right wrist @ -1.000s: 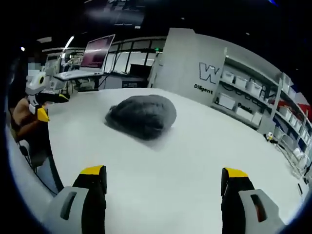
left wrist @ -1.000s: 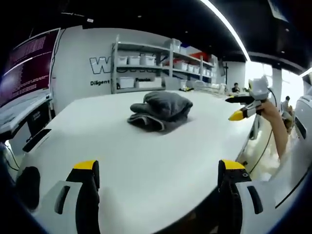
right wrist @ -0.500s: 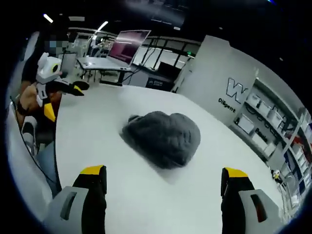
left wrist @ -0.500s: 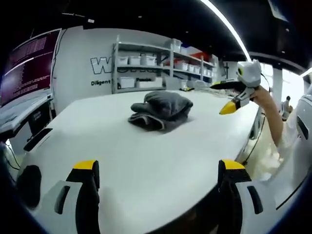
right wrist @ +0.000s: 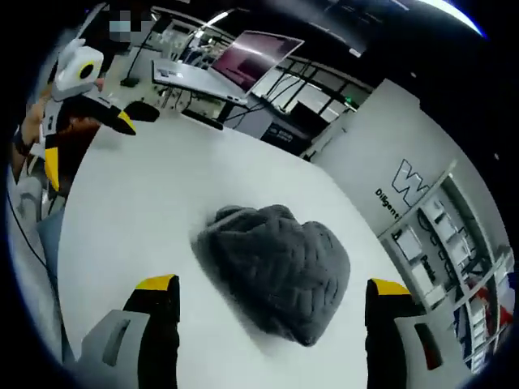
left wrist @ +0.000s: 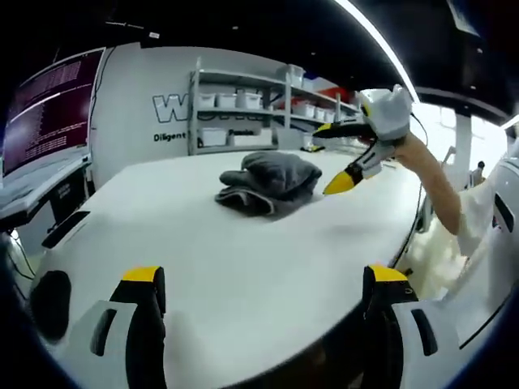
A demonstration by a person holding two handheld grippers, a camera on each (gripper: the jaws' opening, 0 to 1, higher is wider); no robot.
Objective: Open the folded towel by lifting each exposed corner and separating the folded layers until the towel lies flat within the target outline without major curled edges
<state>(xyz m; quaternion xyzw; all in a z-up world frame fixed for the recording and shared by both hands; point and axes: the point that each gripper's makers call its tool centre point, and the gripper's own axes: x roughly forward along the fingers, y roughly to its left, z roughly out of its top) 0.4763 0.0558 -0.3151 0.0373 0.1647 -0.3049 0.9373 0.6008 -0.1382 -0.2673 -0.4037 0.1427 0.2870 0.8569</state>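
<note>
In the left gripper view, the left gripper (left wrist: 258, 284) sits low over the near edge of the big white table (left wrist: 203, 251). Its two black jaws with yellow tips are wide apart and hold nothing. Farther back, in the middle of the table, lies the soft dark grey folded towel (left wrist: 269, 183), bunched in a lump with its layers stacked. Just to the right of the towel is the right gripper (left wrist: 336, 158), white with yellow tips, held up by a person's hand (left wrist: 409, 146). Its two jaws are apart, and one yellow tip is near the towel's side. Behind the table stands a grey shelf with white boxes (left wrist: 235, 109), and a big dark red screen (left wrist: 49, 105) is on the far left.

In the right gripper view, the right gripper (right wrist: 268, 288) has its jaws wide apart, with the towel (right wrist: 276, 263) just past the tips. The left gripper (right wrist: 85, 121) shows far off at the table's edge.
</note>
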